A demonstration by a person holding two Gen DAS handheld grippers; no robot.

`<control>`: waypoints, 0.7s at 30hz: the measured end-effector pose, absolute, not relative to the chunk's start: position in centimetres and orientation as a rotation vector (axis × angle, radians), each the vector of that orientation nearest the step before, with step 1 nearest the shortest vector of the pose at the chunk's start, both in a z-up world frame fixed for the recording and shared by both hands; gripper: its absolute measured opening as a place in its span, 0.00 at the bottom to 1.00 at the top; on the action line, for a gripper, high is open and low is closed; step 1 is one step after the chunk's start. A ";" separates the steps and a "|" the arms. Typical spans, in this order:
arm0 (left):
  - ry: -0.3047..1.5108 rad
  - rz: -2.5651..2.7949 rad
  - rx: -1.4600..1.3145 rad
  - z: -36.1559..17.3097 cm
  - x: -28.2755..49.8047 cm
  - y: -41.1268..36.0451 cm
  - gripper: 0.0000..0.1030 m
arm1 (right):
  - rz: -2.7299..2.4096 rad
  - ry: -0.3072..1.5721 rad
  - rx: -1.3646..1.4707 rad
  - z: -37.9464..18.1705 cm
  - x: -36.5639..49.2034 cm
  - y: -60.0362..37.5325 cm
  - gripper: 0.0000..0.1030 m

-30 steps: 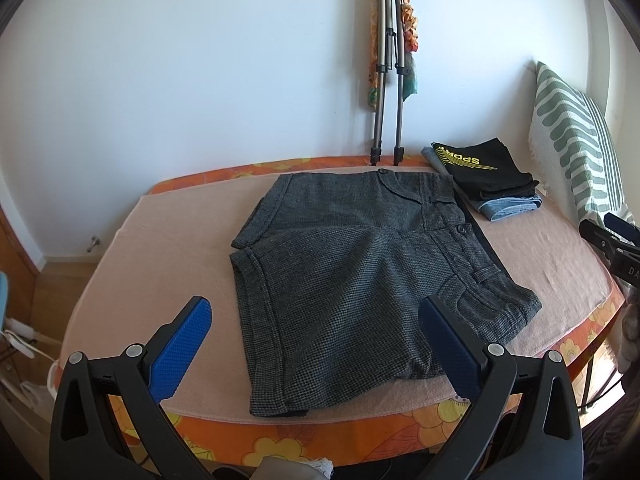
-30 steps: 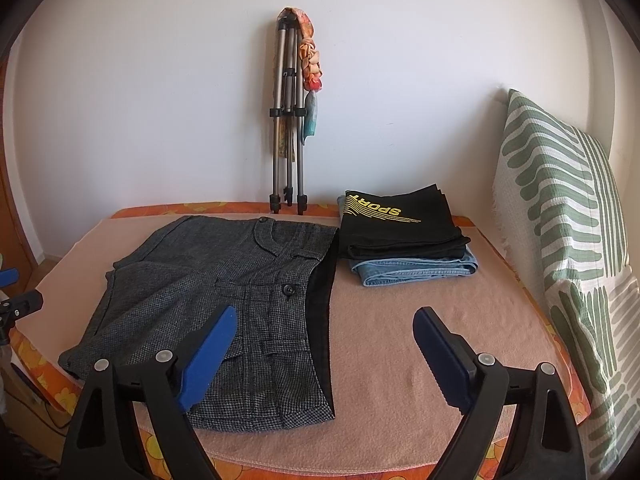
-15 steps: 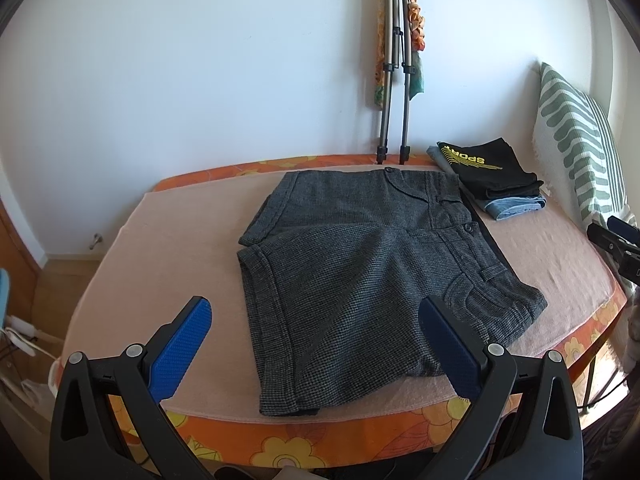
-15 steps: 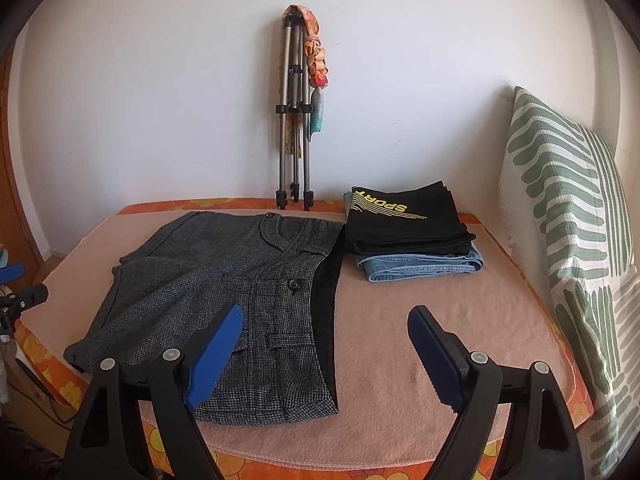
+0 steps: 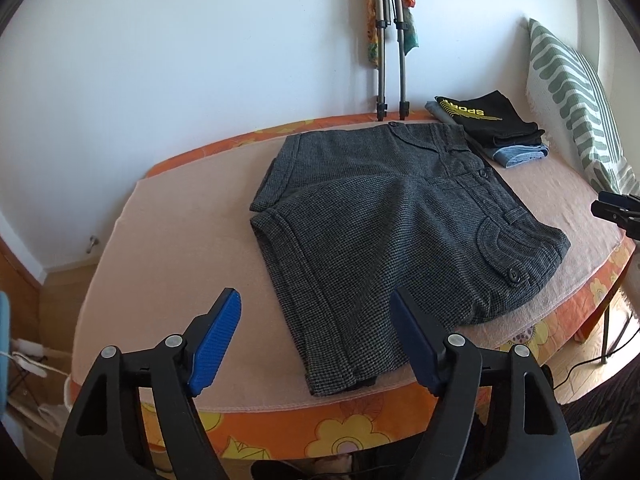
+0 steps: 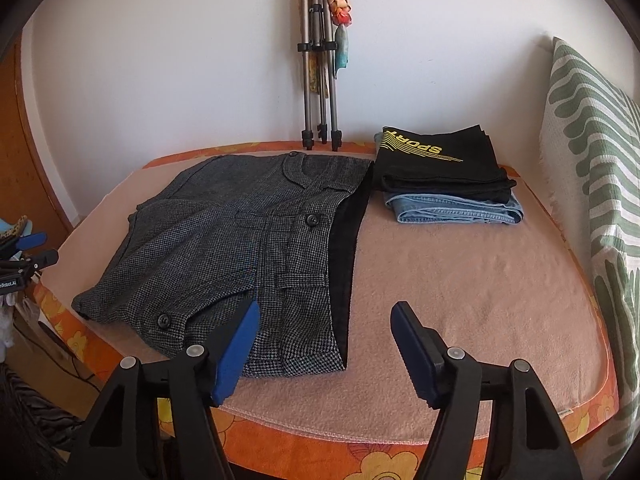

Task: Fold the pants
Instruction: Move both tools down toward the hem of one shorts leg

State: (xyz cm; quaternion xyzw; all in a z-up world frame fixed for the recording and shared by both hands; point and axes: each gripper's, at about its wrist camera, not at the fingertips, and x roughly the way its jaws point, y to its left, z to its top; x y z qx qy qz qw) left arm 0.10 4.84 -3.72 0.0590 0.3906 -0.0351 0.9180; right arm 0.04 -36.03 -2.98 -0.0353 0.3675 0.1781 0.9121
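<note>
- A pair of dark grey, finely checked woven shorts [image 5: 392, 236] [image 6: 248, 248] lies spread flat on the pink towel-covered surface.
- The waistband end points toward the folded pile at the back; the cuffed leg hems face the opposite side.
- One leg lies partly over the other, with soft rumples across the middle.
- Dark round buttons sit on the pocket flaps and a belt loop shows near the waist.
- A strip of black lining shows along the waistband edge.
- One corner reaches close to the front edge of the towel.
</note>
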 end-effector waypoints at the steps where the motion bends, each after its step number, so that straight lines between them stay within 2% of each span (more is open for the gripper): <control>1: 0.827 -0.091 0.113 -4.2 0.0 5.2 0.66 | 0.375 0.767 -0.075 -3.3 0.2 -36.1 0.68; 5: 0.897 -0.146 0.123 -5.8 -0.4 5.6 0.54 | 0.418 0.813 -0.071 -4.6 1.0 -36.6 0.67; 21: 1.004 -0.247 0.472 -10.7 -0.9 2.8 0.54 | 0.605 0.959 -0.256 -9.4 3.3 -34.2 0.67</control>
